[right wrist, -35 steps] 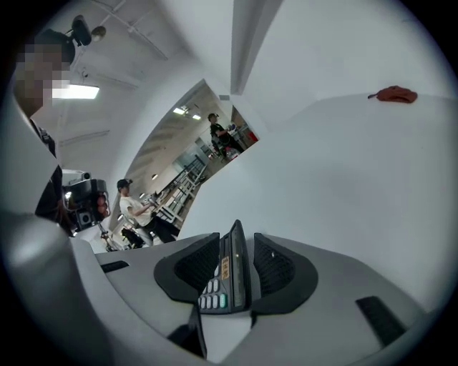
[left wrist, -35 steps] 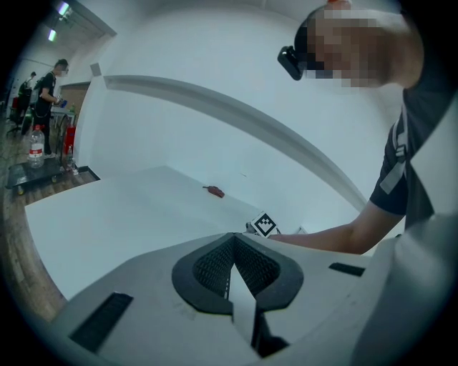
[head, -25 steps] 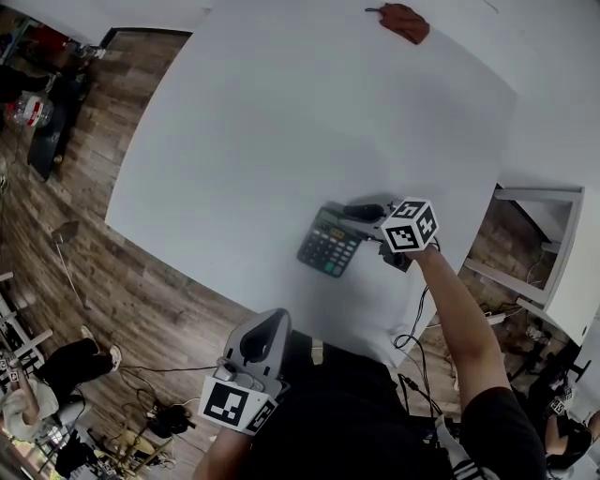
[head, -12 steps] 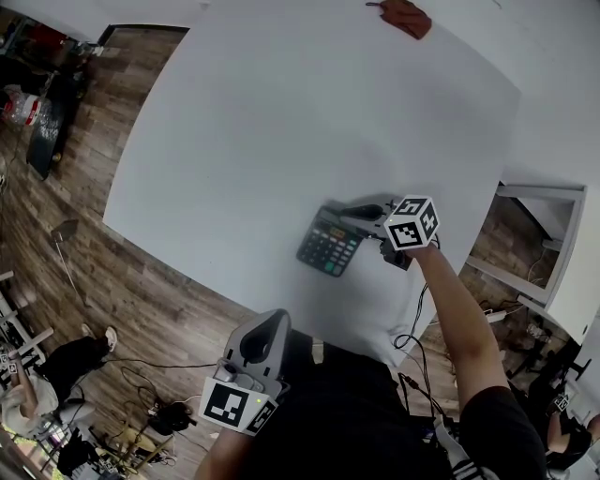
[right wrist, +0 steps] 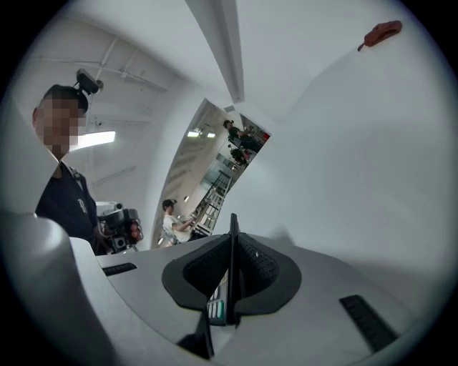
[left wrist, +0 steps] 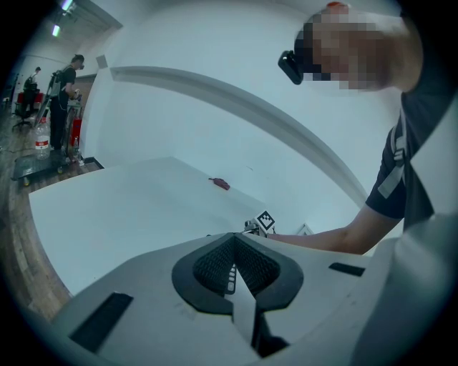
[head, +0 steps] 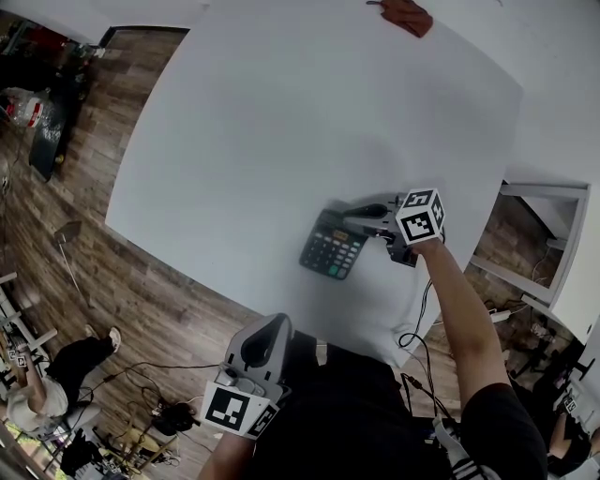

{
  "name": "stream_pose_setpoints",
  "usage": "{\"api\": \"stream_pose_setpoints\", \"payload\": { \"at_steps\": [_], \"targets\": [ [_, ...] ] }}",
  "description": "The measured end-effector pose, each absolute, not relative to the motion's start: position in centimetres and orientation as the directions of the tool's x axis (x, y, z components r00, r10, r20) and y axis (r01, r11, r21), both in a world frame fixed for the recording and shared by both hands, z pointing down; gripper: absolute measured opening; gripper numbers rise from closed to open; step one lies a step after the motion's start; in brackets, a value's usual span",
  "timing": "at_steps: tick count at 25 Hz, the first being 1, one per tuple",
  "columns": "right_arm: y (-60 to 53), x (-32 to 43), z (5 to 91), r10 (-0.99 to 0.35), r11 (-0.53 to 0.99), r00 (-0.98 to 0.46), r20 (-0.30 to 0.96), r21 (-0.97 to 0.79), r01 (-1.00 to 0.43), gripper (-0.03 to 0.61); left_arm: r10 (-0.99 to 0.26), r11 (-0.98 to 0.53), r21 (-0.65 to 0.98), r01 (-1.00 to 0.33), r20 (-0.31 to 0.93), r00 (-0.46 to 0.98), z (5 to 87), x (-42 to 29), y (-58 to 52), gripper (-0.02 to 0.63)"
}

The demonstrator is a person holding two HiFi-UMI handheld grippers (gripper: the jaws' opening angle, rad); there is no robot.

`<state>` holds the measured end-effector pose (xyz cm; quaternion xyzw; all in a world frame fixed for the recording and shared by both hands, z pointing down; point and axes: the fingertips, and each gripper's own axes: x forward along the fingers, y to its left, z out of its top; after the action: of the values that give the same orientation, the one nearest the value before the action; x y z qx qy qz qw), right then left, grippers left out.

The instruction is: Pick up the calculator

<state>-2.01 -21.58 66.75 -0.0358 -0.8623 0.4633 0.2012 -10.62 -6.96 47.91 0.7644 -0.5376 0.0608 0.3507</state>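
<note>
The dark calculator point(head: 330, 251) lies on the white table point(head: 281, 122) near its front edge, keys up. My right gripper point(head: 364, 218) reaches in from the right and its jaws are closing on the calculator's far right end. In the right gripper view the calculator point(right wrist: 231, 246) shows edge-on between the black pads of the right gripper point(right wrist: 230, 266), which press on it from both sides. My left gripper point(head: 265, 334) hangs off the table's front edge by the person's body, jaws together and holding nothing. In its own view the left gripper point(left wrist: 234, 266) points at the table.
A small red-brown object point(head: 408, 14) lies at the table's far edge, also seen as a red object point(right wrist: 383, 30) in the right gripper view. Wooden floor with cables, bottles and other people lies left of the table. A white shelf frame point(head: 553, 234) stands at right.
The right gripper's jaws have closed from wide open onto the calculator's end and the wrist has rolled slightly. The left gripper has stayed where it was.
</note>
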Motion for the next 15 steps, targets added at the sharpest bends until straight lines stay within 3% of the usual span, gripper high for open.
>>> {"api": "stream_pose_setpoints", "payload": {
  "at_steps": [15],
  "targets": [
    [-19.2,-3.3,55.8,0.243,0.557,-0.954,0.178,-0.83,-0.013,0.043,-0.803,-0.233,0.452,-0.861,0.409,0.432,45.3,-10.5,-6.1,0.006]
  ]
}}
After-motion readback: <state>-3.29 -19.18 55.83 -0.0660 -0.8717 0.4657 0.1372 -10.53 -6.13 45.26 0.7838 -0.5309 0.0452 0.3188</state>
